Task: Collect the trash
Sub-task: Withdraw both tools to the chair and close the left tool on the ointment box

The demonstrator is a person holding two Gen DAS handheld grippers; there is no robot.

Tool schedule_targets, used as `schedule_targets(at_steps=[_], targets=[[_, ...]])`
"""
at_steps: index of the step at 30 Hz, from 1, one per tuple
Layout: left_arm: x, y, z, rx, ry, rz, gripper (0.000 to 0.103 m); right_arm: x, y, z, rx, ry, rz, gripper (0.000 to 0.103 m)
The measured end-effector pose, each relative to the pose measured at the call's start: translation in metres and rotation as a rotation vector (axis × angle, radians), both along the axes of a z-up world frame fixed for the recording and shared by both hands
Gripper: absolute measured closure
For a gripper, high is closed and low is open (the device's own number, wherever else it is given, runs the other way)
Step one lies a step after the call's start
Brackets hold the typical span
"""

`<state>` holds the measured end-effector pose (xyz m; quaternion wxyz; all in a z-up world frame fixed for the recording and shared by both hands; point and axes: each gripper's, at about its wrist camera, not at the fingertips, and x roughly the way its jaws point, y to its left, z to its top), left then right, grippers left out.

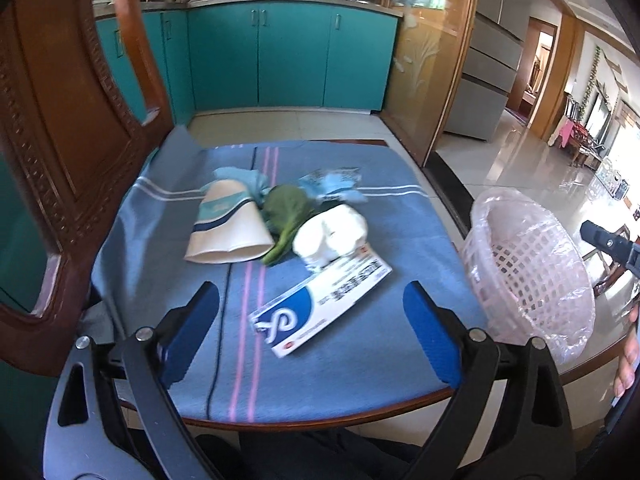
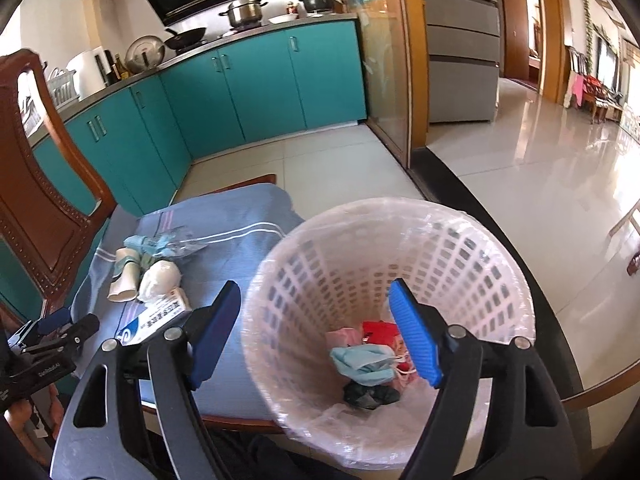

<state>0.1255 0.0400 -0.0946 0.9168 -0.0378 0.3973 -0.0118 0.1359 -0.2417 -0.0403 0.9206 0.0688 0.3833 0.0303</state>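
Observation:
Trash lies on a blue striped cloth [image 1: 360, 352]: a tipped paper cup [image 1: 228, 224], a green leaf [image 1: 286, 212], a white crumpled wad [image 1: 330, 232], a blue-and-white box [image 1: 320, 304] and blue plastic wrappers [image 1: 332, 184]. My left gripper [image 1: 316, 340] is open and empty, hovering just before the box. A pink lined basket [image 2: 492, 256] stands at the table's right. It holds a blue mask [image 2: 364, 364], red and pink scraps and a dark lump. My right gripper [image 2: 316, 336] is open and empty, above the basket's near left rim. The cup [image 2: 126, 280], wad [image 2: 160, 276] and box [image 2: 156, 318] also show there.
A carved wooden chair back [image 1: 60, 152] stands at the table's left. Teal kitchen cabinets [image 1: 288, 56] with pots on top are beyond the table. A glass door frame [image 1: 432, 60] and shiny tiled floor lie to the right. The left gripper shows at the right wrist view's left edge [image 2: 52, 332].

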Motion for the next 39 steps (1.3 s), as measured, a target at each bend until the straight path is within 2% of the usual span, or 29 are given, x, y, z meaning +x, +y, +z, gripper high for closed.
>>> schedule_targets(at_steps=[7,9,13,16,20,24,27,32,39], targets=[[0.014,0.014,-0.025,0.006,0.069,-0.037,0.007,-0.004,0.024,0.006,-0.009,-0.005,0.058,0.027],[0.018,0.018,-0.034,-0.021,0.101,-0.047,0.007,-0.003,0.030,0.004,-0.020,0.004,0.074,0.023],[0.025,0.020,-0.047,-0.070,0.135,-0.079,0.007,-0.002,0.041,-0.001,-0.030,0.022,0.108,0.023],[0.030,0.015,-0.051,-0.089,0.144,-0.146,0.006,-0.002,0.046,0.000,-0.035,0.021,0.126,0.023],[0.039,0.003,-0.057,-0.065,0.146,-0.231,0.005,-0.001,0.049,0.000,-0.035,0.026,0.135,0.023],[0.048,-0.009,-0.070,-0.034,0.193,-0.299,0.005,-0.001,0.048,-0.003,-0.036,0.038,0.134,0.023],[0.053,-0.014,-0.077,0.030,0.220,-0.269,0.005,0.000,0.046,-0.006,-0.034,0.049,0.127,0.023],[0.059,-0.015,-0.082,0.029,0.242,-0.264,0.005,0.001,0.044,-0.009,-0.018,0.062,0.121,0.023],[0.075,-0.017,-0.098,0.104,0.311,-0.293,0.005,0.000,0.044,-0.013,-0.014,0.071,0.126,0.023]])
